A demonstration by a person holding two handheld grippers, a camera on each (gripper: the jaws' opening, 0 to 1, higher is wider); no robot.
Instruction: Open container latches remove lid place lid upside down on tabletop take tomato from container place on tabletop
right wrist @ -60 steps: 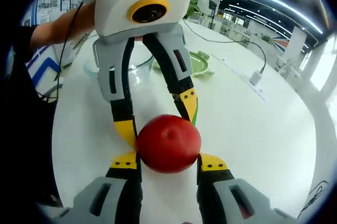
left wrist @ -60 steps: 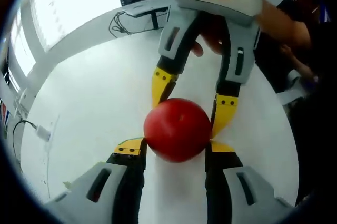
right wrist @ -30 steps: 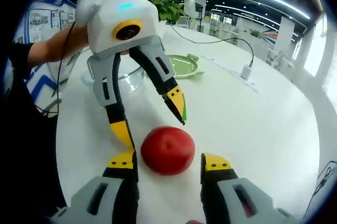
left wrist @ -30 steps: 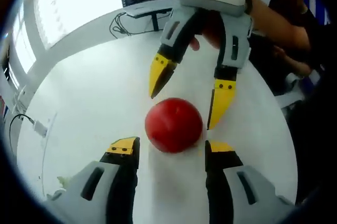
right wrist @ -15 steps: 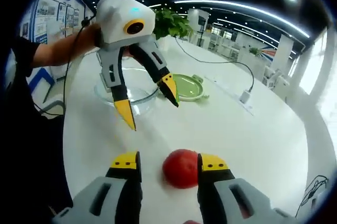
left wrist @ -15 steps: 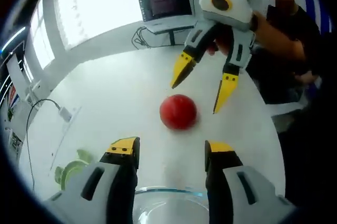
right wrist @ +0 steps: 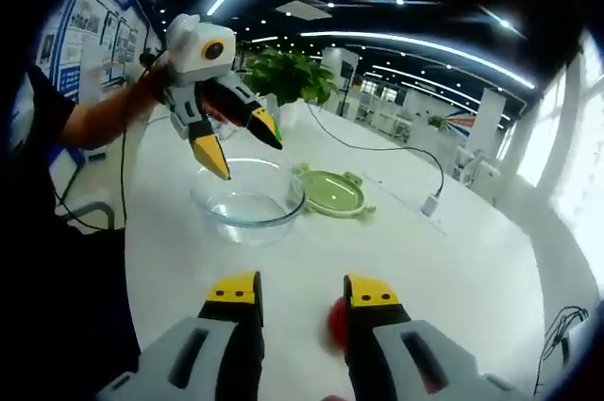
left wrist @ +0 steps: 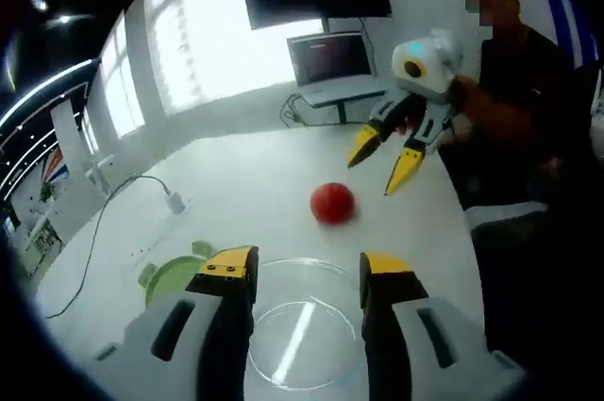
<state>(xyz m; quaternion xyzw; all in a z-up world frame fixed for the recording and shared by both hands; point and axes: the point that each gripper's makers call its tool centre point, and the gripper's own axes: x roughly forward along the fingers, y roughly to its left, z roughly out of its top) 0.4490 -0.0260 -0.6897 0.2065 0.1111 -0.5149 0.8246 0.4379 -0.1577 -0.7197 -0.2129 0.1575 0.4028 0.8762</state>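
The red tomato (left wrist: 332,203) rests alone on the white tabletop (left wrist: 255,184). In the right gripper view the tomato (right wrist: 336,322) peeks out beside my right jaw. The clear glass container (left wrist: 300,325) stands lidless just beyond my left gripper (left wrist: 304,271), which is open and holds nothing. The green lid (left wrist: 168,278) lies left of the container. My right gripper (left wrist: 377,171) hangs open in the air beyond the tomato. From the right gripper view, the container (right wrist: 247,201) and lid (right wrist: 332,192) lie ahead, with the left gripper (right wrist: 242,148) open above the bowl and the right gripper (right wrist: 302,292) open.
A power strip (left wrist: 175,203) with its cable lies on the table's left part, also the power strip (right wrist: 430,205) past the lid. A monitor (left wrist: 326,57) stands at the far edge. A person (left wrist: 514,108) stands at the table's right side. A potted plant (right wrist: 288,75) sits behind the container.
Both grippers have pulled back and risen away from the tomato, which stays on the table. The left gripper now sits over the glass container.
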